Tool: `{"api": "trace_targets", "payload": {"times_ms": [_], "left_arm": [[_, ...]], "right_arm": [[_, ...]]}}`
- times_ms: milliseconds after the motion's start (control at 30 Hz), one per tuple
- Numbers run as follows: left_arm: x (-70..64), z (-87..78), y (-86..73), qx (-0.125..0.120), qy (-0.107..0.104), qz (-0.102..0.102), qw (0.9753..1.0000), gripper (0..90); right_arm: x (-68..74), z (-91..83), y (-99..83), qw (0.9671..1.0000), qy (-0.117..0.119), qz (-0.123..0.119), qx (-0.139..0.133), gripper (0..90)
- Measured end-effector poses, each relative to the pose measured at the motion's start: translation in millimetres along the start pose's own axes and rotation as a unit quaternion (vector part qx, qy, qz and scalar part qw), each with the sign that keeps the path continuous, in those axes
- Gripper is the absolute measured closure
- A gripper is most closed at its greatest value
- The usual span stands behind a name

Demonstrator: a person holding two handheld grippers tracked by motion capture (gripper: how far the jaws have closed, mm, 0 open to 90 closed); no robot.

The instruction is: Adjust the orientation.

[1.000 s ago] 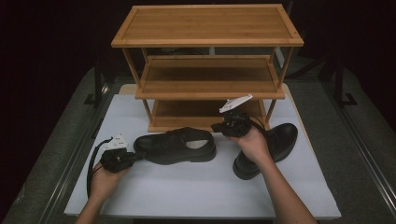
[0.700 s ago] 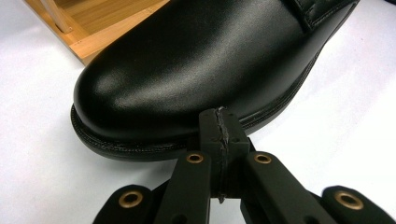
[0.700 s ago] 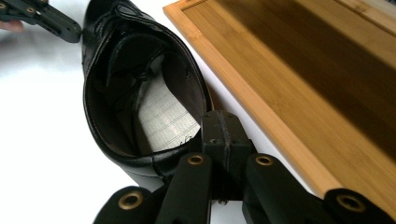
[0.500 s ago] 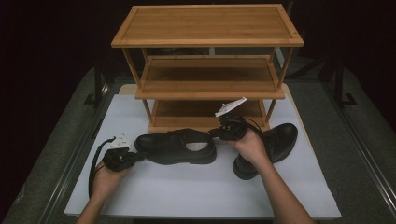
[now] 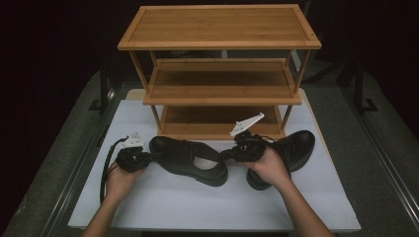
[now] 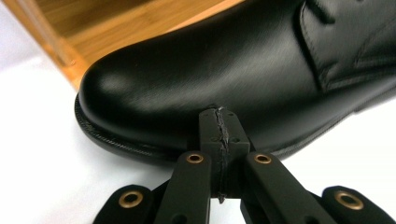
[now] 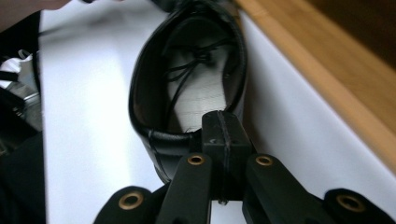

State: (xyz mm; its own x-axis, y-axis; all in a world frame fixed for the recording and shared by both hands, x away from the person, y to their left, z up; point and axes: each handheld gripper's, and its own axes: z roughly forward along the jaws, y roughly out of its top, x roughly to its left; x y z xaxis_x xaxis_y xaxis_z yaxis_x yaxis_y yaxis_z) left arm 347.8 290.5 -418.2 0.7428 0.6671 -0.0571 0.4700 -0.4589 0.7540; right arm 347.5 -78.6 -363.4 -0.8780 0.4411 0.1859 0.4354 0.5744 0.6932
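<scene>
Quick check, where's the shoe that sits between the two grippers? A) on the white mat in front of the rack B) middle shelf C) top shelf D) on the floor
A: the shoe lies on the white mat in front of the rack, with the left gripper at its toe and the right gripper at its heel.

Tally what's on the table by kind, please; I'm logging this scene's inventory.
Black shoes: 2, one between the grippers, one at the right.
Wooden racks: 1, the three-shelf rack.
Handheld grippers: 2, left and right.
Total: 5.
</scene>
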Motion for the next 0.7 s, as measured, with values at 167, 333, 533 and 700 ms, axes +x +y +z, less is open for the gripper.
{"api": "trace_targets", "payload": {"times_ms": [167, 333, 533, 700], "left_arm": [[-1.6, 5.0, 6.9, 0.002, -0.002, 0.005, 1.0000, 90.0], [-6.0, 10.1, 15.2, -0.003, -0.006, 0.009, 0.9999, 90.0], [-7.6, 15.9, 18.8, -0.009, -0.011, 0.009, 0.9999, 90.0], [-11.2, 22.7, 29.4, -0.001, -0.009, 0.021, 0.9997, 90.0]], "right_arm": [[13.2, 0.2, -3.6, 0.9998, 0.011, -0.015, -0.003, 90.0], [29.7, 2.7, -9.7, 0.9991, 0.032, -0.024, -0.013, 90.0], [37.6, 3.8, -15.3, 0.9980, 0.051, -0.027, -0.026, 90.0], [40.9, 6.0, -18.9, 0.9961, 0.078, -0.023, -0.035, 90.0]]}}
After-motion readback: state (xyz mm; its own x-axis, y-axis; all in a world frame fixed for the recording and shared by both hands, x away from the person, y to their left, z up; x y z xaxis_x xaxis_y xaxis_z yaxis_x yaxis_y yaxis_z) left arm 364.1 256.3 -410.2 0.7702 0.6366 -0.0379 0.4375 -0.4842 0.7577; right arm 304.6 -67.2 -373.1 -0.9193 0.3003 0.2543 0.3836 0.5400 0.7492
